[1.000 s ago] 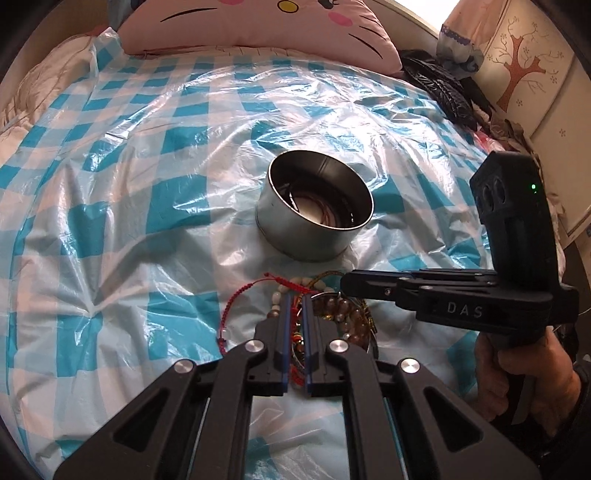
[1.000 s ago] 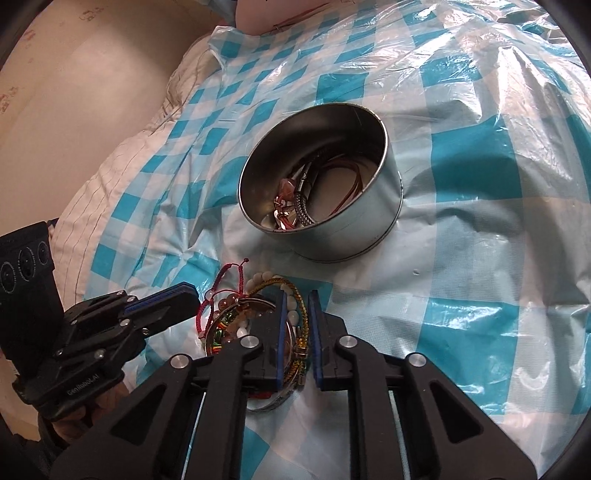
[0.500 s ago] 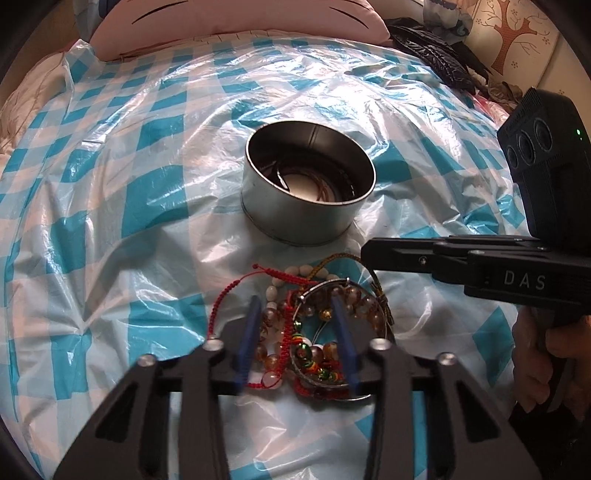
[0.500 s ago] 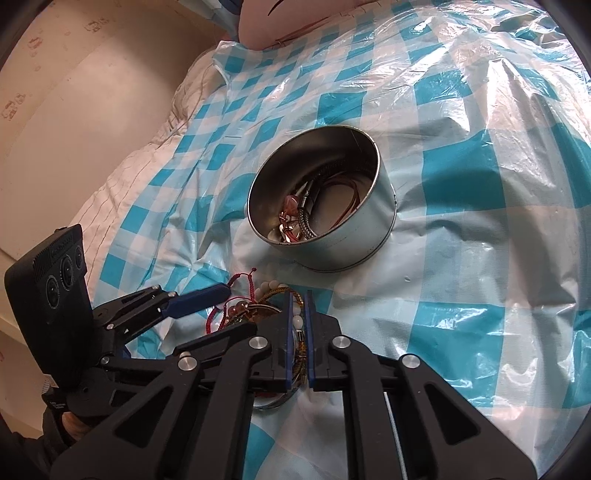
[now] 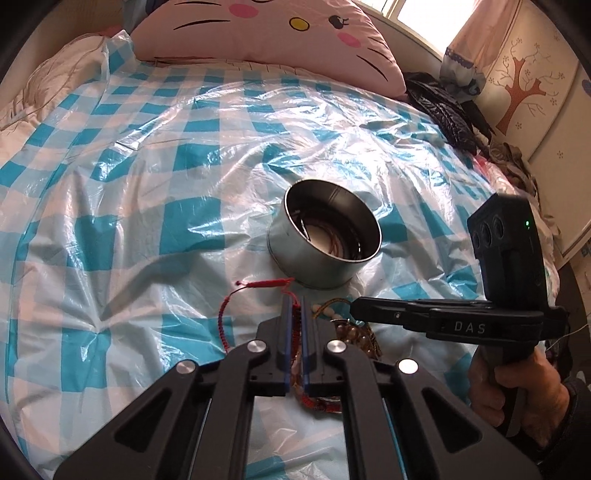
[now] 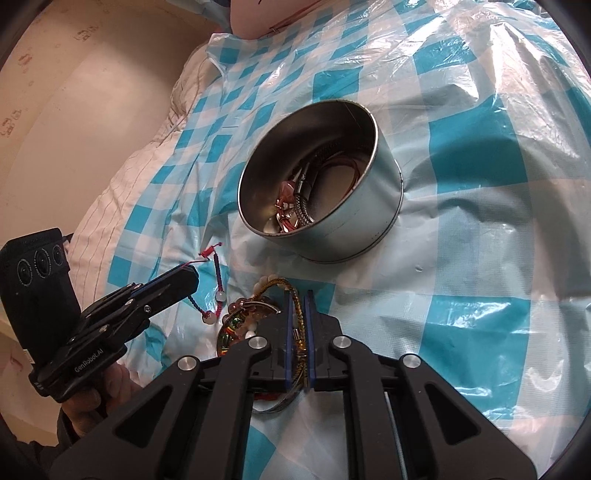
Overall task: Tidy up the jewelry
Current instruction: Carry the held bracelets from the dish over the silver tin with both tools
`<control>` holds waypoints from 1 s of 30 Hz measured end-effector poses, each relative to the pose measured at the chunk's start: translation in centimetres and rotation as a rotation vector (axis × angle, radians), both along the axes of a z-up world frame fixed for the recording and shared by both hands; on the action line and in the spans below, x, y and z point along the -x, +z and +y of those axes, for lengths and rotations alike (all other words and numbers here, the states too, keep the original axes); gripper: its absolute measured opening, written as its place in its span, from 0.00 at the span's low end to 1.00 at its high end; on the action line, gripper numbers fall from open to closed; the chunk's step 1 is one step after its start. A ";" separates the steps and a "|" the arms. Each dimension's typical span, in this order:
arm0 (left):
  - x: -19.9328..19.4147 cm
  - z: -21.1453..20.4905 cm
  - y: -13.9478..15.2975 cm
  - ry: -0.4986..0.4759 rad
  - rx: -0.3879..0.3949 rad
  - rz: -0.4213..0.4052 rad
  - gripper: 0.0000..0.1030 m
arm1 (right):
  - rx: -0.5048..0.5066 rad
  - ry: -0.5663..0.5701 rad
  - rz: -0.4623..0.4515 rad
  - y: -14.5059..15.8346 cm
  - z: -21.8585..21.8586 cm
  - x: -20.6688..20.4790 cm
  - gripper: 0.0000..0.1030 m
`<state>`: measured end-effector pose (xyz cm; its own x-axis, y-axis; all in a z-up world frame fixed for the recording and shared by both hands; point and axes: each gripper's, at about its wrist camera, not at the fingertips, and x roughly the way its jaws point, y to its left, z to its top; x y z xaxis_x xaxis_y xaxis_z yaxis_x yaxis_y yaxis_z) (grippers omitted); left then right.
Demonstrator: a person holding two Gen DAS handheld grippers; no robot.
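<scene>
A round metal tin holding several bracelets stands on the blue checked plastic sheet; it also shows in the right wrist view. A pile of beaded bracelets lies just in front of it. My left gripper is shut on a red cord bracelet, drawn out of the pile to the left. My right gripper is shut on a gold braided bracelet at the pile's right side. The right gripper also shows in the left wrist view.
A pink cat-face pillow lies at the far end of the bed. Dark clothes are heaped at the right by a cupboard. A white quilt lies left of the sheet.
My left gripper opened over the pile, then shut on the red cord bracelet and lifted it away from the pile. My right gripper stayed shut on the gold bracelet.
</scene>
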<state>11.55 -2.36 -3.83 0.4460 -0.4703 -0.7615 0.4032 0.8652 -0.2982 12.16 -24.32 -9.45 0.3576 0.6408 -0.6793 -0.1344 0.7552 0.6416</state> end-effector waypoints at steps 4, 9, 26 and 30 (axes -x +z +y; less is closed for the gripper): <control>0.0 0.8 0.7 0.033 0.030 -0.027 0.04 | -0.047 -0.024 -0.043 1.3 -0.8 0.7 0.03; -0.1 1.3 0.9 0.059 0.039 -0.035 0.04 | -0.161 -0.094 -0.119 3.5 -3.1 2.3 0.03; 2.9 0.3 5.1 0.007 0.155 -0.214 0.04 | -0.227 -0.250 -0.396 8.7 -6.7 8.2 0.03; 3.2 0.1 5.6 0.002 0.178 -0.238 0.04 | -0.226 -0.264 -0.417 8.9 -7.1 8.5 0.03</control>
